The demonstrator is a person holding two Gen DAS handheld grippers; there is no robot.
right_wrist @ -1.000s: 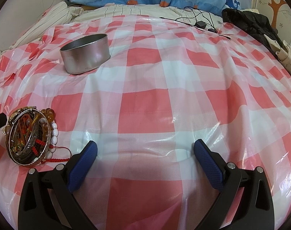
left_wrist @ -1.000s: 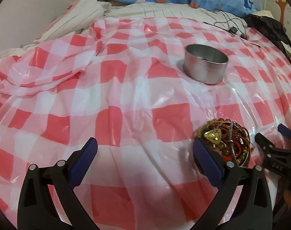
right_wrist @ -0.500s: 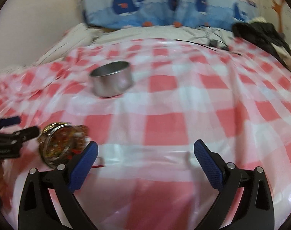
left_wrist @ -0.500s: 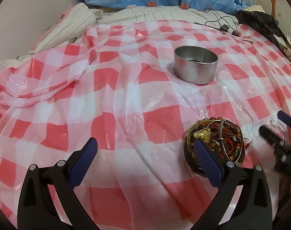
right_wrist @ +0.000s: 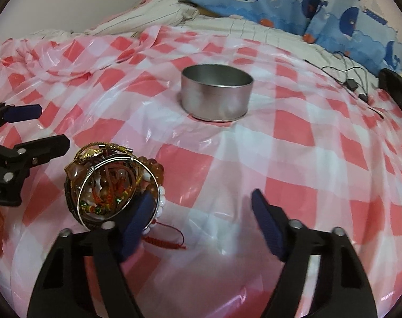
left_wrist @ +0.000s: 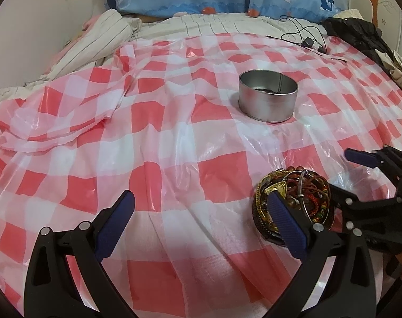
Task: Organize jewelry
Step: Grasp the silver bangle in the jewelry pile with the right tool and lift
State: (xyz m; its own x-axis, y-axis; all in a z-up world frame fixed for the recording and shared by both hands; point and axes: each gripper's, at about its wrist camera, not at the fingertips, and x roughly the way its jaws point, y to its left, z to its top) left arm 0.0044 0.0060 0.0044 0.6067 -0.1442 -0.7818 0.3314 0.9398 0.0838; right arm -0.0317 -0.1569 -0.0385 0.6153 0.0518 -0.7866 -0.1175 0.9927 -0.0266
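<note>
Resting on a bed under a red-and-white checked plastic sheet (left_wrist: 158,175), with the tangled pile of bracelets (left_wrist: 293,201) lying just ahead of the left hand-held gripper (left_wrist: 198,217), half hidden behind its right pad, and just ahead-left of the right hand-held gripper (right_wrist: 201,209), touching or nearly touching its left pad. Both spread wide, nothing between the pads of either. Farther ahead of both, well apart from the pile, standing upright and open-topped: a round metal tin (right_wrist: 216,92), seemingly with something small and dark on its floor in the left view, too small to tell. Likely the destination for the pieces, though only a guess from the task. Judging by looks, a light but awkward load: stiff thin metal bangles (right_wrist: 118,188) ringing softer strings of amber and white beads, a braided dark band, and a loose red cord (right_wrist: 169,238) trailing toward the right hand-held gripper. Probably interlocked, so lifting one piece may drag others. Best purchase likely across the rim of an outer bangle or the thick braided band, pinched edge-on; round beads apt to roll out of the pads, thin wire apt to slip. Slick, wrinkled sheet underneath likely to slide or bunch under any push.
</note>
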